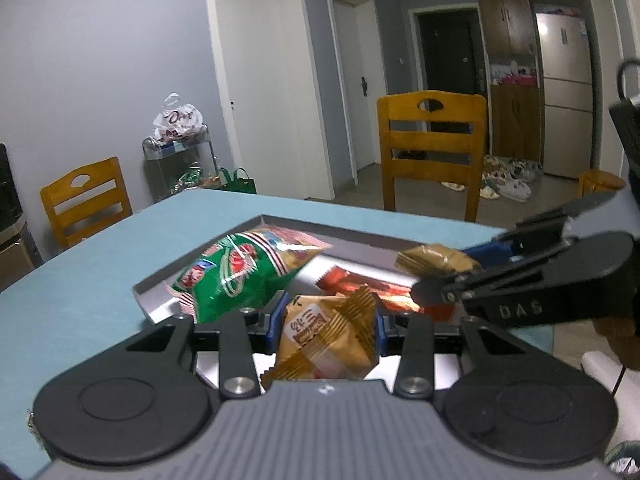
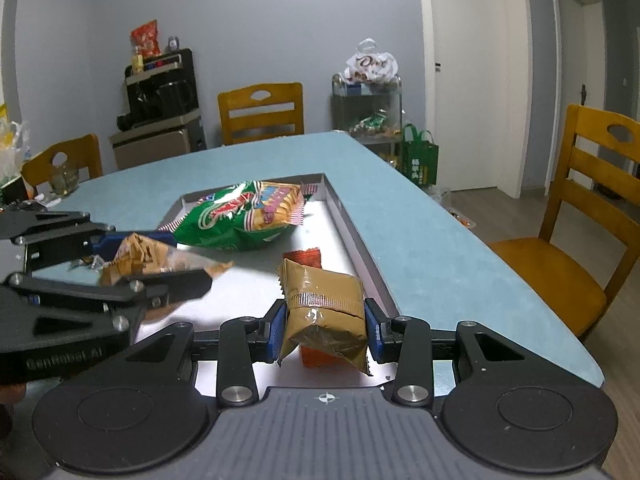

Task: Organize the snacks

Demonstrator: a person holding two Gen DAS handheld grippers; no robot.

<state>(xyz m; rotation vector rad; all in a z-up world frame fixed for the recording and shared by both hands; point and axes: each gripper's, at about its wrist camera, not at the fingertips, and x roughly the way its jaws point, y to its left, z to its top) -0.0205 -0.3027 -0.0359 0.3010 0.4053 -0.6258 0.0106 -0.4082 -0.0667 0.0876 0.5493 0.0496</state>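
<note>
Both jaws clamp crinkly brown foil snack packets: left gripper (image 1: 326, 330), right gripper (image 2: 325, 330), lower centre; light, soft, likely slippery, gripped mid-body above silver tray (image 2: 360, 256).

Wooden chairs stand round the blue worktop (image 2: 420, 240): one chair (image 1: 432, 152) at its far edge in the left view, another (image 1: 86, 200) against the grey wall, and a side chair (image 2: 580, 216) at the right of the right view. A metal cart (image 2: 366, 108) by the wall carries a white plastic bag (image 2: 370, 65), with a green tote (image 2: 419, 158) on the floor just beside it. White doors (image 1: 260, 84) line the wall. A fridge (image 1: 564, 92) stands beyond, slippers (image 1: 508, 180) scattered on the floor near it. A dark appliance (image 2: 162, 88) sits on a cabinet, a red packet (image 2: 146, 38) on top of it.
</note>
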